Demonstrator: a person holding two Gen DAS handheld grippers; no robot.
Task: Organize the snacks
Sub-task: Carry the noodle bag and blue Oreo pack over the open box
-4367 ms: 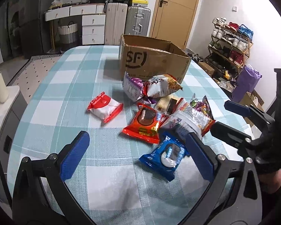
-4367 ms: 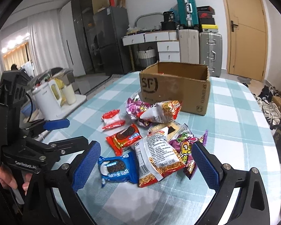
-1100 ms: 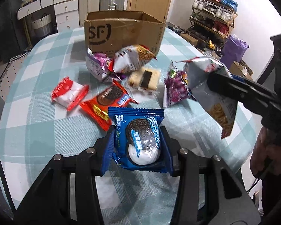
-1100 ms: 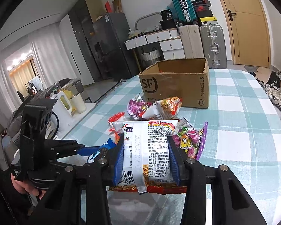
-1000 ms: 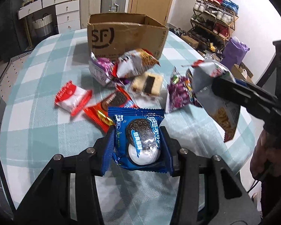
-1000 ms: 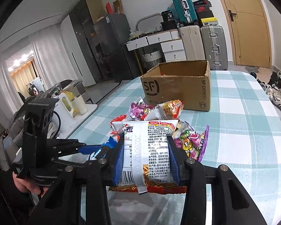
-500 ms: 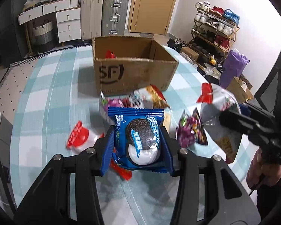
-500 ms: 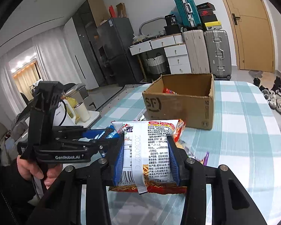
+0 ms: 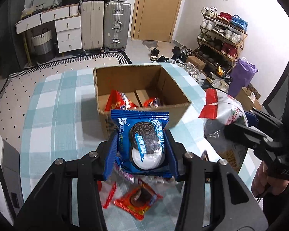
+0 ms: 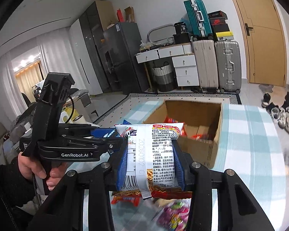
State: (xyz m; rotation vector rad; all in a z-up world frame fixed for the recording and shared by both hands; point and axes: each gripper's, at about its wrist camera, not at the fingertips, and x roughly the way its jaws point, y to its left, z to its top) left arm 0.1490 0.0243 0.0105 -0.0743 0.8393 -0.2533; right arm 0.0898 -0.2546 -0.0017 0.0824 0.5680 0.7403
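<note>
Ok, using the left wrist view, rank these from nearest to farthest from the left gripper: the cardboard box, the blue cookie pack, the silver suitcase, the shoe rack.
1. blue cookie pack: clamped in the left gripper itself.
2. cardboard box: straight ahead on the table, open, red packets inside.
3. silver suitcase and shoe rack: both far off across the room, the suitcase ahead by the door and the rack to the right; too close to call.

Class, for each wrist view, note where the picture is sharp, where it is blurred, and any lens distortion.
Left wrist view: blue cookie packet sharp in the left gripper; red packet below smeared. Right wrist view: noodle bag crisp in the right gripper; cardboard box and tablecloth motion-blurred. Both views: fisheye bending, dark corners.
</note>
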